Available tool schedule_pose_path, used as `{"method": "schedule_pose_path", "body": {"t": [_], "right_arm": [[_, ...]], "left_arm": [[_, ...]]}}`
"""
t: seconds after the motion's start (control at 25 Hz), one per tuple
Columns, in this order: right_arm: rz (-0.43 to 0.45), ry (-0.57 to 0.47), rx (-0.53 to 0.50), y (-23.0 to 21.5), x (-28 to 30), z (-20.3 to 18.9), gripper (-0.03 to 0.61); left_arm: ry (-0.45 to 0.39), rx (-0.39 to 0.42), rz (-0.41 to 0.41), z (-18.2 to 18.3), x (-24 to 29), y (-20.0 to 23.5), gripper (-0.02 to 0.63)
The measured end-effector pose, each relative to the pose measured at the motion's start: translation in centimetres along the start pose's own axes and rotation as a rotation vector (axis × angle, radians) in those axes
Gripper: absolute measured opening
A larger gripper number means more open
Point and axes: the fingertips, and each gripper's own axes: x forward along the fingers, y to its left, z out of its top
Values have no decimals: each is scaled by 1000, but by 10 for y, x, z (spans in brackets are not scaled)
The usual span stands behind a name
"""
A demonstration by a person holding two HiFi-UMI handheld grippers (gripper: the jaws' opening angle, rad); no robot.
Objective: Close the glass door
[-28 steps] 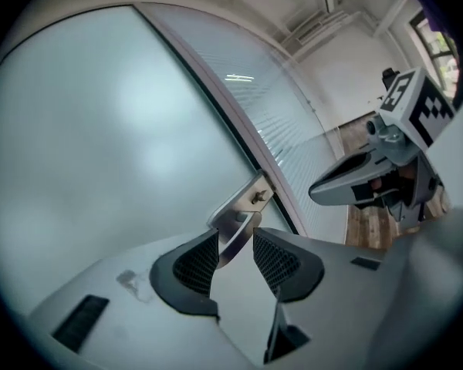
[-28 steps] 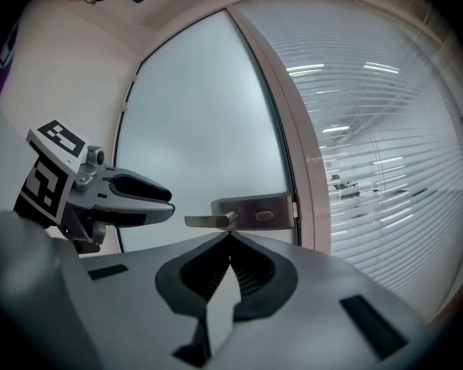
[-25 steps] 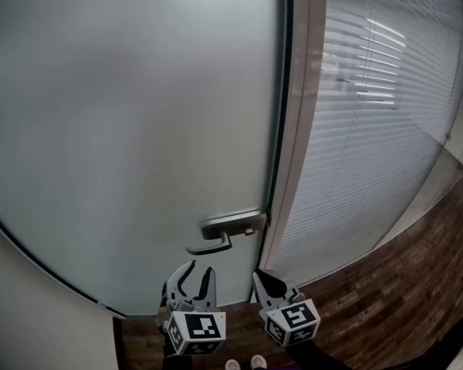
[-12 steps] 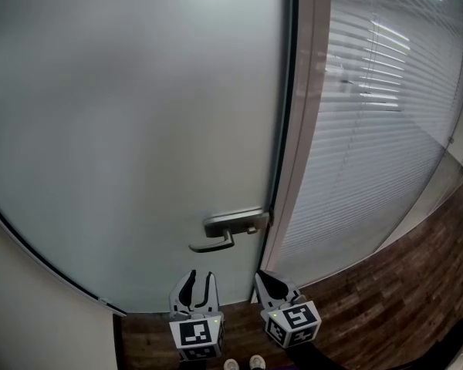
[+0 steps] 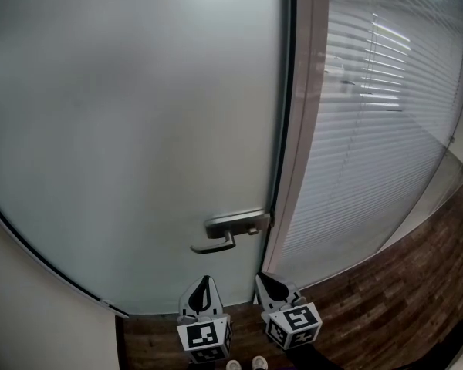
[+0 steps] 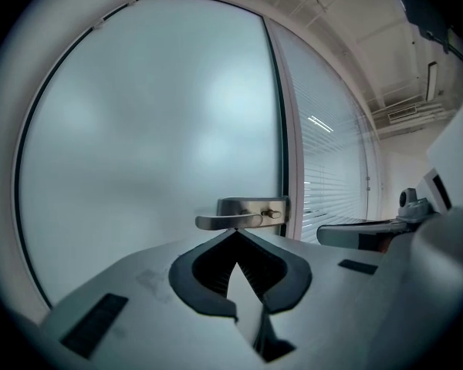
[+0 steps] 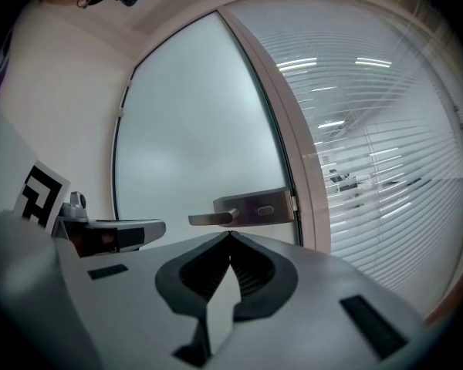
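The glass door (image 5: 139, 129) is milky, so you cannot see what is behind it. Its dark edge sits right beside the frame (image 5: 305, 129), but you cannot tell if it has clicked shut. Your arms are cut off at the bottom of the head view, and only the tips of your shoes (image 5: 243, 363) show.

Your left gripper (image 5: 206, 281) has changed. Its fingers were wide apart and tipped to one side; they have just been closing, and now they are clenched together and stand straight, with nothing between them. Your right gripper (image 5: 261, 277) has stayed where it was, with its fingers clenched and empty.

Both grippers are below the handle (image 5: 224, 233), near it but not touching it. Blinds (image 5: 378, 129) fill the wall to the right of the frame, above a dark wood floor (image 5: 370, 307).
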Motion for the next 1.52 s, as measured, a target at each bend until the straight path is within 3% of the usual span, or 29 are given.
{"method": "schedule_pose_path", "body": {"t": [0.16,0.44,1.52], "right_arm": [[3,11,-3,0,-1,-2,-9],[-8,16,-10,-3,1,-3,-9],[-16,14,-7,-1,3,1,-9]], "left_arm": [[23,-20,11,-11,0,4,1],[-16,66,35,2,3,8,2],[20,67,-13,-9,2,0,0]]}}
